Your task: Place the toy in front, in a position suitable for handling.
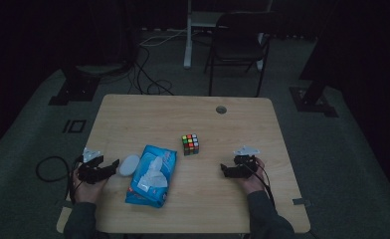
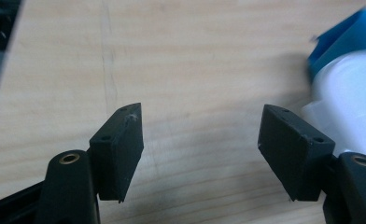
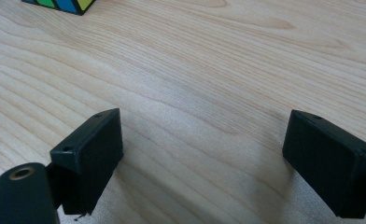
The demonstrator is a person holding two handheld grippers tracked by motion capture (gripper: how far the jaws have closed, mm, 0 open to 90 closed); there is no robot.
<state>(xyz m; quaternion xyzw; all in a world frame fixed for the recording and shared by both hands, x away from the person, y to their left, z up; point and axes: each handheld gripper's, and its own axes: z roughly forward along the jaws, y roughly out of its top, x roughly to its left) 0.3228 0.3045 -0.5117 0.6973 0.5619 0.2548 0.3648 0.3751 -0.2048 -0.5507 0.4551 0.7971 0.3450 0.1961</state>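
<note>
A blue pack of wet wipes (image 1: 151, 175) lies left of centre on the wooden table (image 1: 148, 114), with a white tissue sticking out of its top. A white round lid (image 1: 129, 165) rests by the pack's left edge. A colourful puzzle cube (image 1: 190, 144) stands near the middle. My left gripper (image 1: 114, 165) lies at the table's left edge, open and empty, pointing toward the lid. In the left gripper view the lid (image 2: 347, 102) and the pack (image 2: 347, 39) sit beside the right jaw. My right gripper (image 1: 224, 171) is open and empty, right of the cube (image 3: 62, 5).
A round cable hole (image 1: 221, 109) sits near the table's far edge. A dark chair (image 1: 238, 42) and a white stand (image 1: 188, 35) are behind the table. Black cables (image 1: 148, 79) run over the floor at the back left.
</note>
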